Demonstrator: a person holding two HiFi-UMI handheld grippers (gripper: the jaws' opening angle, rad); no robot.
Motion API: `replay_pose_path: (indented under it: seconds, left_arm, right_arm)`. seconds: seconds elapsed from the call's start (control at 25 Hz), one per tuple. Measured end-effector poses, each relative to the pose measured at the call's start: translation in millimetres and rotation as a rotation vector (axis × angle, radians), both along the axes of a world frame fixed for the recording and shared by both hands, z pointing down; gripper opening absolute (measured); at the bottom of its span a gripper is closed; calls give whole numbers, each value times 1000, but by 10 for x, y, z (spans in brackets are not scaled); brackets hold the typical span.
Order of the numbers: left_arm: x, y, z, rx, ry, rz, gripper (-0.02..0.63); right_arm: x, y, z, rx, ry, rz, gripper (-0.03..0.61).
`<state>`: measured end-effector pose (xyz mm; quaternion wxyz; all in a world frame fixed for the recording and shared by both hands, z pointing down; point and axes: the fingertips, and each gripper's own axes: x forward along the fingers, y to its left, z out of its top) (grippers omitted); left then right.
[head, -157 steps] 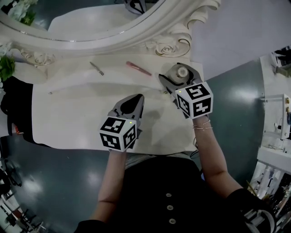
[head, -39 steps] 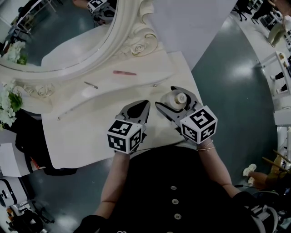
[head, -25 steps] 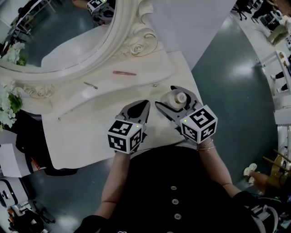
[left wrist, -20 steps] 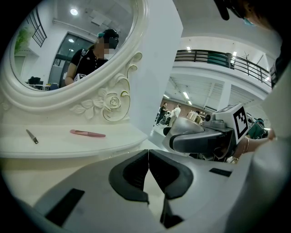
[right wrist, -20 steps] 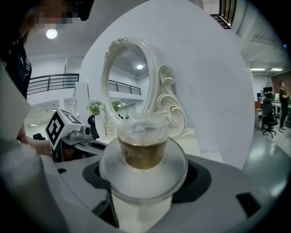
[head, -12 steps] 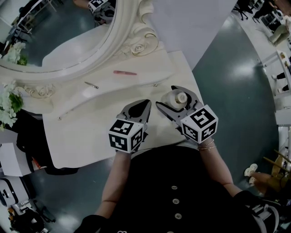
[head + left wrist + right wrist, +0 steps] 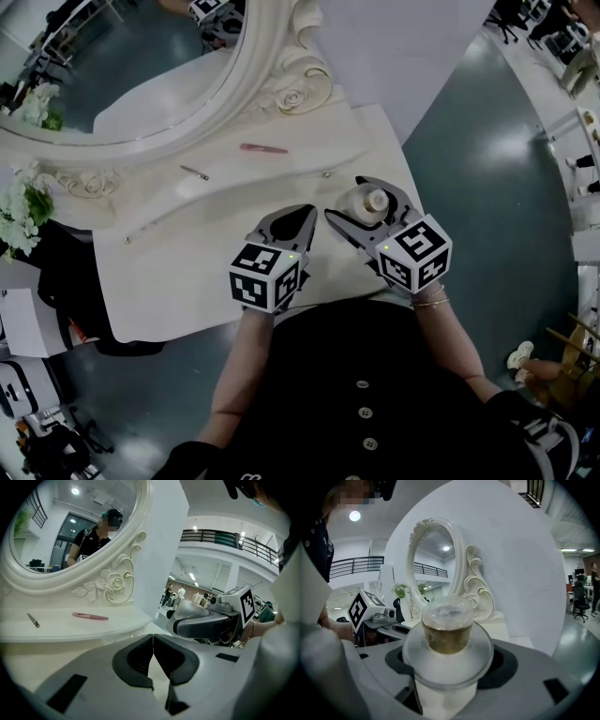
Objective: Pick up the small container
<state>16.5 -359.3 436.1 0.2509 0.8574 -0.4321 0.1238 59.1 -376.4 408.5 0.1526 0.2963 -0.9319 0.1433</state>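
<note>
Grey right tongs (image 7: 365, 200) clasp small container (image 7: 447, 637) upright.

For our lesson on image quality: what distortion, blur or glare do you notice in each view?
Head view: wide-angle bending toward the edges, and light glares on the floor. Left gripper view: dark rounded corners frame the picture. Right gripper view: the same dark corners, and the close container looks soft and hazy.
</note>
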Motion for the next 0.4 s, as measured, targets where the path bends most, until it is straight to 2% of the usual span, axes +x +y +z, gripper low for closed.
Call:
replay_pose_path:
  seconds: [0.4]
  left_arm:
    - [12, 1, -7, -3, 12, -18, 14]
  right_arm:
    - [9, -9, 26, 0, 3, -20, 341]
